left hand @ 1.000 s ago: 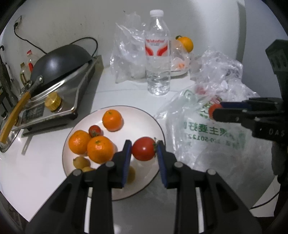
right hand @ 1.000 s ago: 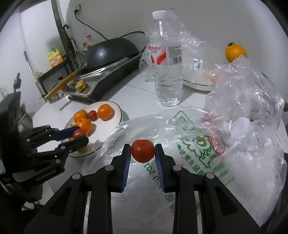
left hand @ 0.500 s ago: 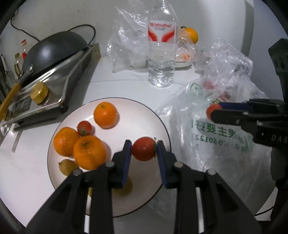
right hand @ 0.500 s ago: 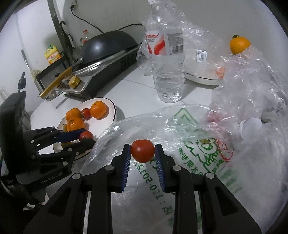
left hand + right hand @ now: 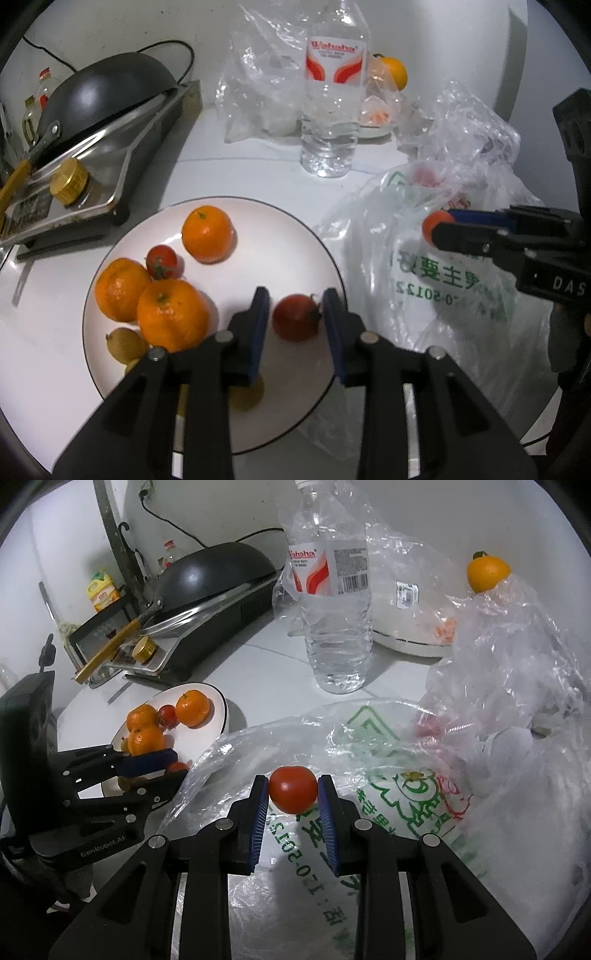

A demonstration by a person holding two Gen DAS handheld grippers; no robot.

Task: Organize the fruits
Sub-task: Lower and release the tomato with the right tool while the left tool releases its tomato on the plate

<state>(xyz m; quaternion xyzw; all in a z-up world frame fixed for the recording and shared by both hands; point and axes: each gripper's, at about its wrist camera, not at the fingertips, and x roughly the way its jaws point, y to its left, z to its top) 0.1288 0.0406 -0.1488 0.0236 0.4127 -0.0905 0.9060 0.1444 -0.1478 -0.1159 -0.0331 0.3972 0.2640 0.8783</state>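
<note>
The left tool (image 5: pixel 295 317) is held low over the white plate (image 5: pixel 295 236), and its jaws have just been opening: a tomato (image 5: pixel 295 322) lies between them on the plate, with a gap seen at the left pad, while contact at the right pad cannot be told. On the plate's far left side three oranges (image 5: pixel 208 234) are gathered with a small tomato (image 5: pixel 161 260) among them, and small brownish fruits (image 5: pixel 125 344) lie at the near rim. The right tool (image 5: pixel 291 794) is closed on a second tomato (image 5: pixel 293 789), which is held above a clear plastic bag (image 5: pixel 388 786) printed in green. A water bottle (image 5: pixel 334 620) stands on the white surface (image 5: pixel 266 672) behind the bag, and a wok (image 5: pixel 214 570) sits on a stove at the far left.
</note>
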